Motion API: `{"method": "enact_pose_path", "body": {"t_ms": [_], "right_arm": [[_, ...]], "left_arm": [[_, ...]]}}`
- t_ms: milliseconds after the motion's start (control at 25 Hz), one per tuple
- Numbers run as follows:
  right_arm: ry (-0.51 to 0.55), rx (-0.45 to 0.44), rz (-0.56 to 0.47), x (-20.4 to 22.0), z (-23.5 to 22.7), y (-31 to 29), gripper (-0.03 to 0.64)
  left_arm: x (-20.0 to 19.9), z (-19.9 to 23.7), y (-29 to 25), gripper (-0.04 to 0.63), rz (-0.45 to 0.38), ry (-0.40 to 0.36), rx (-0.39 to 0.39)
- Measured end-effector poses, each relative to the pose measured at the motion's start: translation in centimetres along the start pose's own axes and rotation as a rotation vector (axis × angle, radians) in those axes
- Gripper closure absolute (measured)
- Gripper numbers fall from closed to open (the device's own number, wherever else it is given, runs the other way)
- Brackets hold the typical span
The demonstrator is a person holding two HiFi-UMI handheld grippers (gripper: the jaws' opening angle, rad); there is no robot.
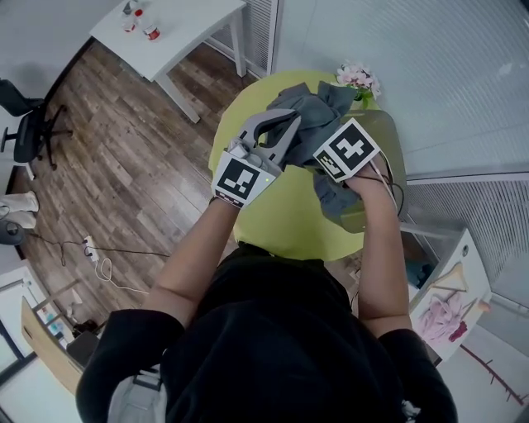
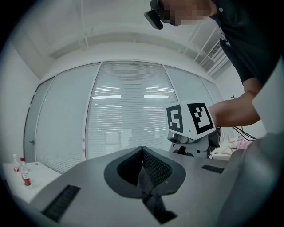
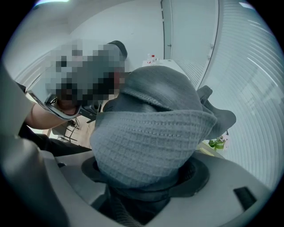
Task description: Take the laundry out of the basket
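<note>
Laundry (image 1: 310, 111), a bundle of grey cloth with a waffle weave, is held up over the round green table (image 1: 281, 219), and part of it hangs down into the see-through basket (image 1: 393, 132) that stands at the right edge of this table. The right gripper (image 1: 343, 159) points steeply down and grips the bundle. In the right gripper view the cloth (image 3: 151, 133) fills all the space between the jaws, which stand wide apart around it, and it bulges out above the right gripper (image 3: 146, 188). The left gripper (image 1: 283, 125) is held about level, just beside the cloth on its left side. In the left gripper view its jaws are pressed together (image 2: 144, 174) and I see no cloth between them; only the marker cube (image 2: 191, 119) of the other gripper and window blinds are in front of it. A small bunch of pink flowers (image 1: 357, 78) is at the far edge of the green table, near the basket. Well apart, at the upper left, a white table (image 1: 186, 29) carries some small bottles (image 1: 140, 21).
</note>
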State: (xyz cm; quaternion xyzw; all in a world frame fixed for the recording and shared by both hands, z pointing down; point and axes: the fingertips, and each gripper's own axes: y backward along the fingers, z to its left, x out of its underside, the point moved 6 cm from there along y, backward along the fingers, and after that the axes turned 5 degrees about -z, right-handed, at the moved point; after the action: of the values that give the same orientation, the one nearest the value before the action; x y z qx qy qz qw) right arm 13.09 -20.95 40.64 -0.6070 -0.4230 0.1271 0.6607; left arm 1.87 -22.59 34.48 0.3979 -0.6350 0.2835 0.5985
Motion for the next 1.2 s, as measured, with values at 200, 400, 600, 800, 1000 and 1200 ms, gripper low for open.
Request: {"method": "enact_pose_path", "body": {"t_ms": [200, 400, 600, 800, 1000, 1200], "right_arm": [[0.033, -0.024, -0.004, -2.9, 2.4, -2.1, 0.242], [0.051, -0.066, -0.018, -5.1, 5.0, -4.4, 0.242], [0.052, -0.088, 0.012, -5.6, 6.9, -7.5, 0.242], [0.025, -0.099, 0.029, -4.8, 7.5, -10.6, 0.242], [0.001, -0.092, 0.042, -3.4, 7.6, -13.3, 0.242], [-0.015, -0.086, 0.035, -0.9, 7.6, -16.9, 0.242]], "left_arm": [[0.3, 2.2, 3.4, 0.588, 0.012, -0.003, -0.052], [0.4, 3.7, 6.3, 0.588, 0.018, -0.001, -0.091], [1.6, 4.5, 8.8, 0.588, 0.043, -0.001, -0.105], [4.1, 4.8, 10.6, 0.588, 0.080, 0.025, -0.108], [7.0, 4.5, 11.5, 0.588, 0.112, 0.067, -0.108], [10.0, 3.5, 11.8, 0.588, 0.147, 0.099, -0.098]]}}
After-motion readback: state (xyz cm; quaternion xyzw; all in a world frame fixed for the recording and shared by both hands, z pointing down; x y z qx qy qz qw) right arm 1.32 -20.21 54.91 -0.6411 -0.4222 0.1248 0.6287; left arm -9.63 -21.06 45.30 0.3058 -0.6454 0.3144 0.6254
